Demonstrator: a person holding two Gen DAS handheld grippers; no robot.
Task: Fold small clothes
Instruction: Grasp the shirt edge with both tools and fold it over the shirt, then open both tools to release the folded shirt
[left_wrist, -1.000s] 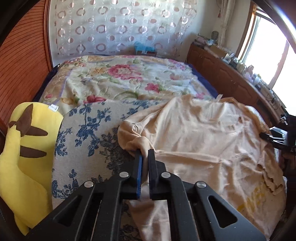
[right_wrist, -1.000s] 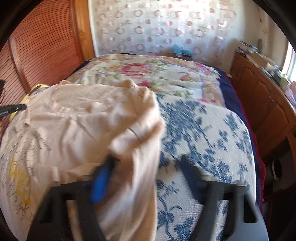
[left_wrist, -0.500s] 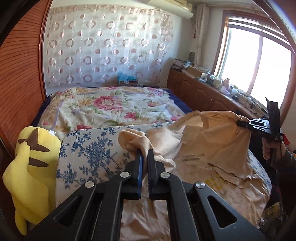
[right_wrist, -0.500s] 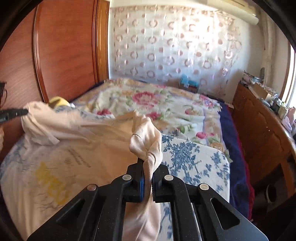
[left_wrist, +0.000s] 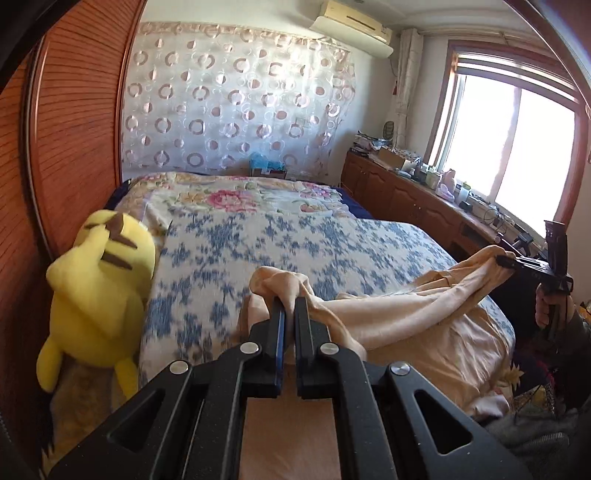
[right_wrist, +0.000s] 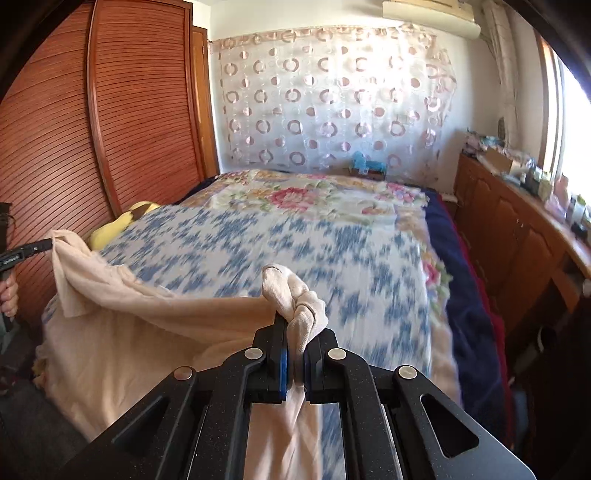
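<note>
- Lifted since a second ago, the cream garment (left_wrist: 399, 314) no longer lies spread over the blue-flowered blanket (left_wrist: 280, 243); it now hangs stretched between the two grippers near the bed's near edge.
- Left gripper (left_wrist: 290, 306) is clamped on one bunched corner; right gripper (right_wrist: 295, 328) is pinched tight on the other.
- Folding looks barely begun; no crease shows; laying the cloth flat and every fold remain.
- Yellow plush toy (left_wrist: 99, 291) sits just beside the blanket, clear of the cloth.
</note>
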